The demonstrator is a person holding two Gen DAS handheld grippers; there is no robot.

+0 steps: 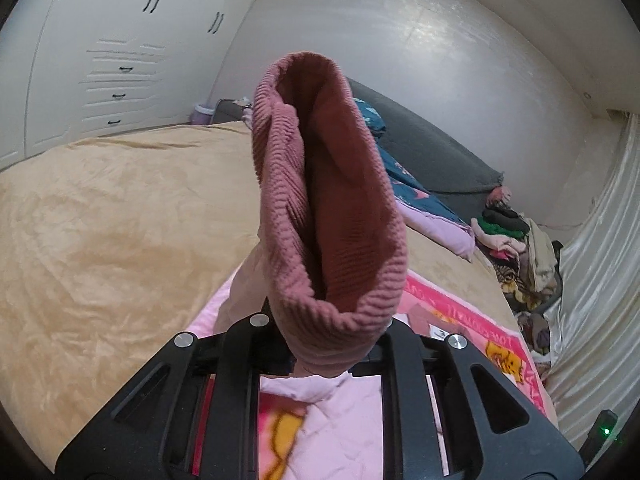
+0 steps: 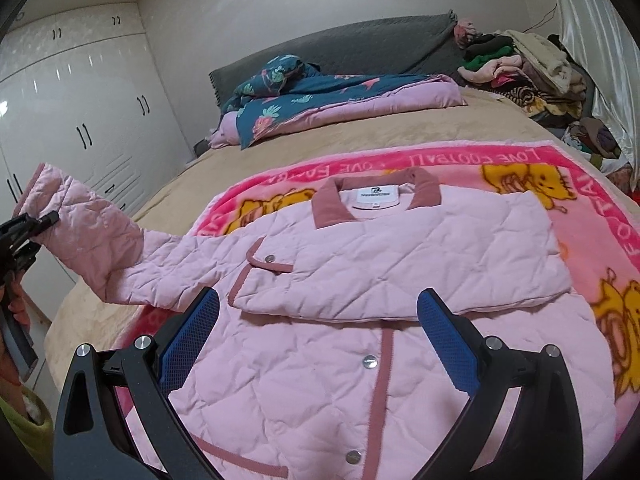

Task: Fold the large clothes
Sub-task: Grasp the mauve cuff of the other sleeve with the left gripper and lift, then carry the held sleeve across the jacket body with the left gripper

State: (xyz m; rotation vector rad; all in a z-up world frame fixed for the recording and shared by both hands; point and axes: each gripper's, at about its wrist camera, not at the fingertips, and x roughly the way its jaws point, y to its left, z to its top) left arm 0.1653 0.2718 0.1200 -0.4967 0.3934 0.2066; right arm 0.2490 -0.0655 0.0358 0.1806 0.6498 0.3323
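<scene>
A pink quilted jacket [image 2: 360, 360] lies front-up on a bright pink cartoon blanket [image 2: 592, 240], which is spread over a bed with a tan cover [image 2: 360, 132]. The jacket's dusty-rose collar [image 2: 376, 196] points toward the grey headboard [image 2: 320, 56], with a white label showing inside it. 1 sleeve is already folded across the chest. The other sleeve [image 2: 108, 248] stretches out past the blanket's edge and rises off the bed.

The left gripper [image 1: 320, 360] is clamped shut on that raised sleeve's ribbed rose cuff [image 1: 328, 208], which stands up open-mouthed right in front of its camera. In the right wrist view the same gripper [image 2: 44, 220] appears at the far left edge, pinching the sleeve end.

The right gripper [image 2: 320, 344] hovers above the jacket's lower front, its 2 blue-padded fingers [image 2: 188, 344] spread wide with nothing between them.

Toward the headboard sits a folded teal floral quilt [image 2: 312, 108] with a lilac underside. A heap of mixed clothes [image 2: 520, 68] is piled at the far corner, beside a pale curtain [image 2: 592, 40]. White wardrobe doors [image 2: 80, 100] line the opposite wall.
</scene>
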